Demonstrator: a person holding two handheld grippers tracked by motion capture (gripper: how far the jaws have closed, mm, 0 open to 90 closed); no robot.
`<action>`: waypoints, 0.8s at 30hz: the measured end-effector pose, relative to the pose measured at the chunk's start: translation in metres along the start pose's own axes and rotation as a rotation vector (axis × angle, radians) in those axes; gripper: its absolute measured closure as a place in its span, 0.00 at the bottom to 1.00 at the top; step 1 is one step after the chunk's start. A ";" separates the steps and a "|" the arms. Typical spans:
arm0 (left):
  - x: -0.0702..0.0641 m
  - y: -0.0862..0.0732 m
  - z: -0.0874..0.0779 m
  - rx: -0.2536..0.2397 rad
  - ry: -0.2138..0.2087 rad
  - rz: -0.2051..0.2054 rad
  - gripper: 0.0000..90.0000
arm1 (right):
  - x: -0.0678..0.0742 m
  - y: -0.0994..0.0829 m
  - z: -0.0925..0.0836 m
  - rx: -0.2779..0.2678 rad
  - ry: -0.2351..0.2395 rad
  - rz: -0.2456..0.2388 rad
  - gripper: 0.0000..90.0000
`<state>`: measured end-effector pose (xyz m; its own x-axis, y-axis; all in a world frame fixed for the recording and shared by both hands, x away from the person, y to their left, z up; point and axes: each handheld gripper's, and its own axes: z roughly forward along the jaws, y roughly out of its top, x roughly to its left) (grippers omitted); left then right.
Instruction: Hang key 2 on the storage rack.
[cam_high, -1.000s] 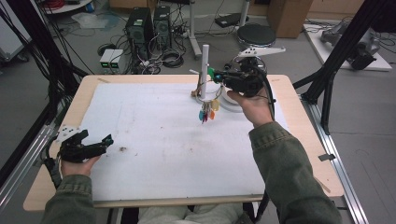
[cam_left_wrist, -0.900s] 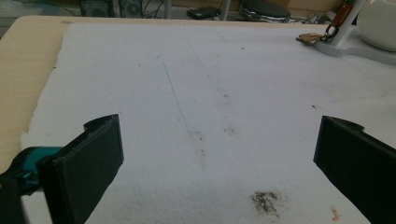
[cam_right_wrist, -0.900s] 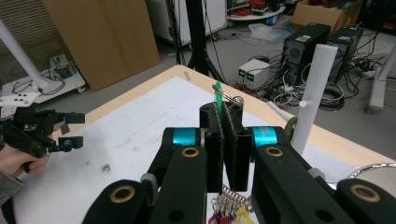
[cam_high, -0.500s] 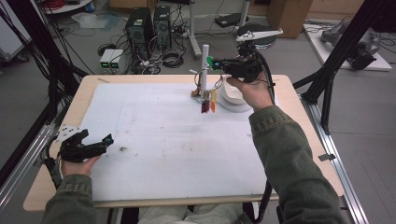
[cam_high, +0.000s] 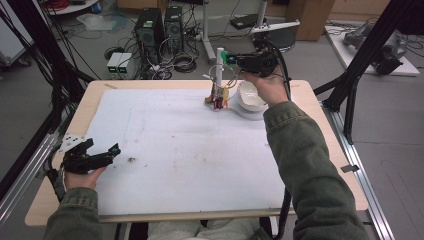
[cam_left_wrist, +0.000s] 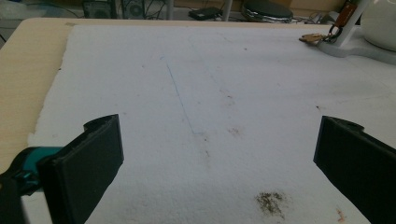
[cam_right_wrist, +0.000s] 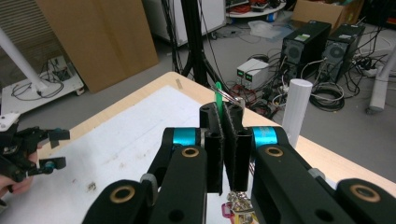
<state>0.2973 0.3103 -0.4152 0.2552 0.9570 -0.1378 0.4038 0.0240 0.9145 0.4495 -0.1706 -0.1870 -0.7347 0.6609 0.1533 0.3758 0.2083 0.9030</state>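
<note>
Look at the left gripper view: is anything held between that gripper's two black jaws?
No: the left gripper has its jaws standing wide apart, with just the bare white mat between them.

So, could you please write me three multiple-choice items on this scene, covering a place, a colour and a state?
1. Where does the white bowl stand?
A. far right part of the table
B. near left corner
C. on the floor

2. What colour is the thin tag pinched in the right claw?
A. yellow
B. green
C. blue

3. How are the left claw's jaws?
A. shut on a cloth
B. shut on nothing
C. wide open

Answers: 1 A, the bowl sits beside the white upright post at the far edge; 2 B, a green strip pokes out between the shut jaws; 3 C, bare white mat shows between them.
</note>
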 end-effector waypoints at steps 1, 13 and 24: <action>0.000 0.000 0.000 -0.001 0.000 0.000 0.02 | -0.002 0.001 0.001 -0.002 -0.002 -0.004 0.97; 0.001 0.000 0.000 -0.001 0.004 0.001 0.02 | -0.018 0.011 0.007 0.009 -0.017 0.011 0.97; 0.002 0.000 0.000 0.004 0.008 0.002 0.02 | -0.036 0.019 0.023 0.041 -0.036 0.031 0.97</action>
<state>0.2978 0.3120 -0.4155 0.2494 0.9593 -0.1329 0.4067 0.0208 0.9133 0.4956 -0.1739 -0.1841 -0.7019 0.6927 0.1658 0.4214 0.2162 0.8807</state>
